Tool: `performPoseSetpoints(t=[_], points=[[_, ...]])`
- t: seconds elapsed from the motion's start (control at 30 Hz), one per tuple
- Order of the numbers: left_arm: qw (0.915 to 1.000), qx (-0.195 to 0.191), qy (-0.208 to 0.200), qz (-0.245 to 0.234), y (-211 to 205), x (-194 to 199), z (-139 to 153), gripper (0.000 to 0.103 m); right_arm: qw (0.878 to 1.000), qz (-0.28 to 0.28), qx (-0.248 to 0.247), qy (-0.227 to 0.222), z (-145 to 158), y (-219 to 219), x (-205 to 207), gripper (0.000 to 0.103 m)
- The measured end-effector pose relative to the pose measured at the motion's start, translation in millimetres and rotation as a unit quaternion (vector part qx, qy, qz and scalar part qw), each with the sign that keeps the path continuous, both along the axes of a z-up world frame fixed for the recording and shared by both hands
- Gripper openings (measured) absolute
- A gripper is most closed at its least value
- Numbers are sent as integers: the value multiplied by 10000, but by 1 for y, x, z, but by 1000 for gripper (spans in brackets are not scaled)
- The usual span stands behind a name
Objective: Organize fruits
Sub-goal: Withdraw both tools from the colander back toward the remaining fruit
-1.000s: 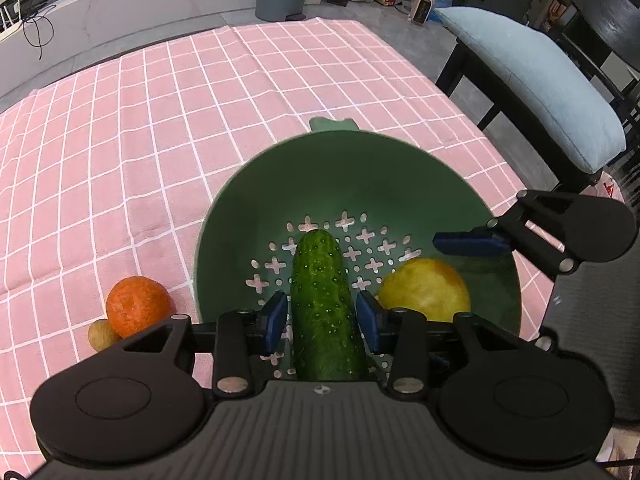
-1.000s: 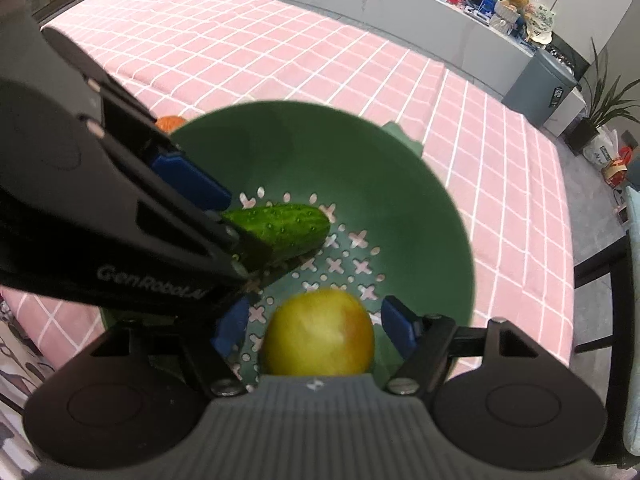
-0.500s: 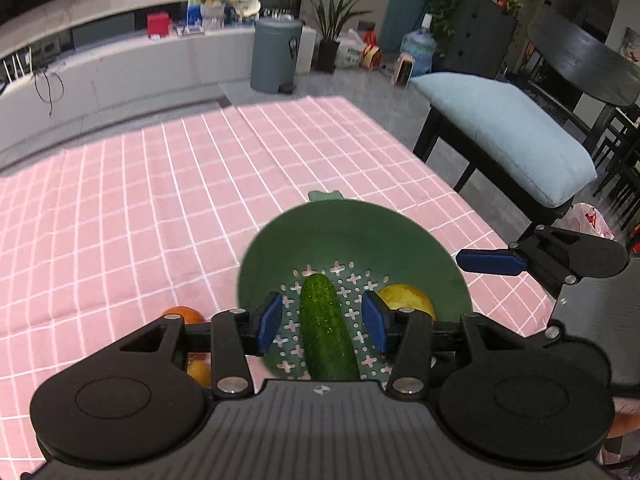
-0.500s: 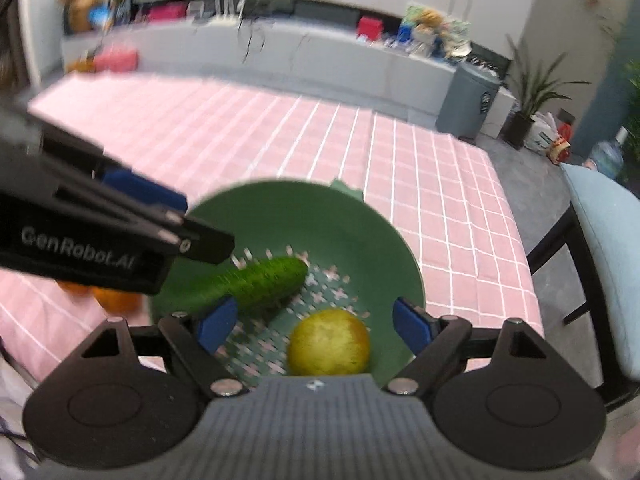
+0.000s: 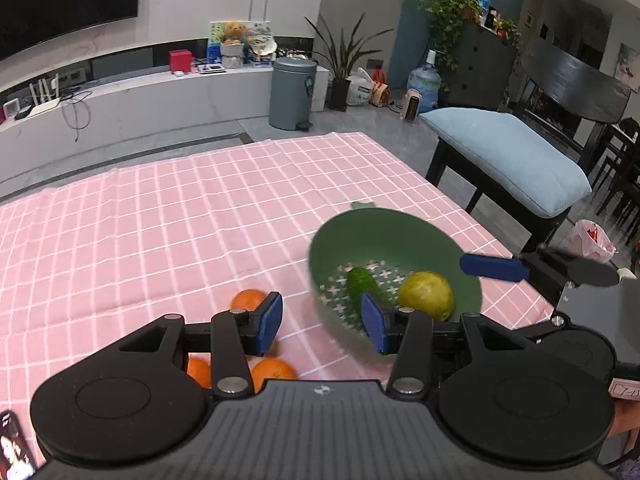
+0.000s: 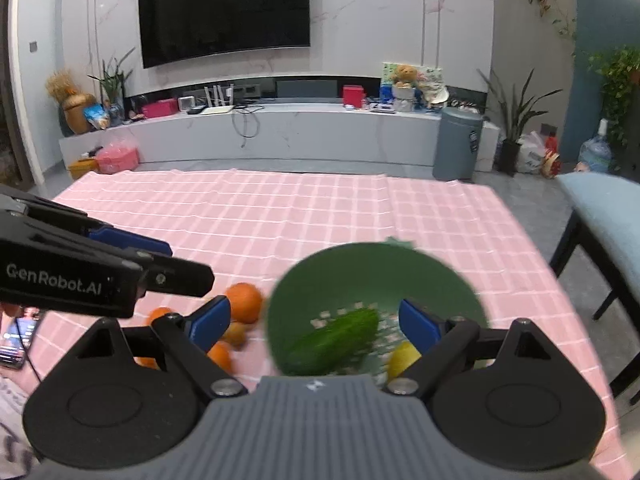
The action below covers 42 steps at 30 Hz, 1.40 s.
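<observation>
Cucumber in colander, beyond empty left claw.

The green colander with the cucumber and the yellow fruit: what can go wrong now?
1. The green colander sits near the table's right edge; a bump might push it off.
2. The oranges lie loose on the cloth and could roll when the open left tongs reach for them.
</observation>
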<state>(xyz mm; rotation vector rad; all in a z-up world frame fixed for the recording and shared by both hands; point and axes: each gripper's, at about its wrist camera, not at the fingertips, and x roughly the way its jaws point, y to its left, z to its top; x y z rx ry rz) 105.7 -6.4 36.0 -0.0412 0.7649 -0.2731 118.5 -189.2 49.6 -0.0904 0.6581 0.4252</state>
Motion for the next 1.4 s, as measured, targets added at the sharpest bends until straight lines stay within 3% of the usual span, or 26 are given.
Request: performPoseSetpoints(t=[0.27,0.7,1.03,1.4], points=[[9998,-1,113,191,44,-16,-16,54,9989,205,395,155,-15,39,-26,87],[9955,-698,298,560,86,-22,-60,54,9986,337,32,412,-52,66,-27,86],[9899,-834,762,855,100,-15,-89,54,9964,566,-233,591,-73,85,-19,66],[9849,-875,1197,889,91,-5,-108,57,9945,485,-250,889,-86,89,-2,57]])
